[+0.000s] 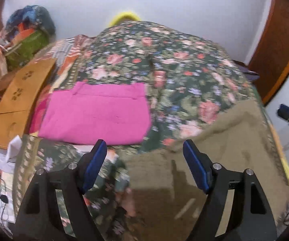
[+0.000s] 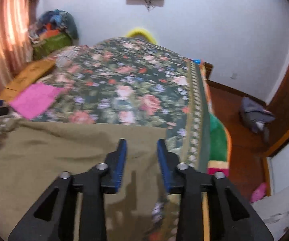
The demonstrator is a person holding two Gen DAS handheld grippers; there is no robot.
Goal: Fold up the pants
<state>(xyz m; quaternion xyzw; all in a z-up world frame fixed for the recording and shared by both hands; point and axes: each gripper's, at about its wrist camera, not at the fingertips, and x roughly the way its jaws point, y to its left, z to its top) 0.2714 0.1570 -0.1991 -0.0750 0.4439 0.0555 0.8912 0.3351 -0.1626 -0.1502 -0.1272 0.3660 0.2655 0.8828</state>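
Pink folded pants [image 1: 96, 112] beside cardboard [image 1: 21, 94], olive pants [image 2: 64, 150] nearer

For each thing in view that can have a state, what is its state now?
left gripper: open, empty, above the bed
right gripper: open, empty, above the olive pants
olive pants: spread flat, not yet folded
pink garment: folded, lying flat
cardboard box: flattened
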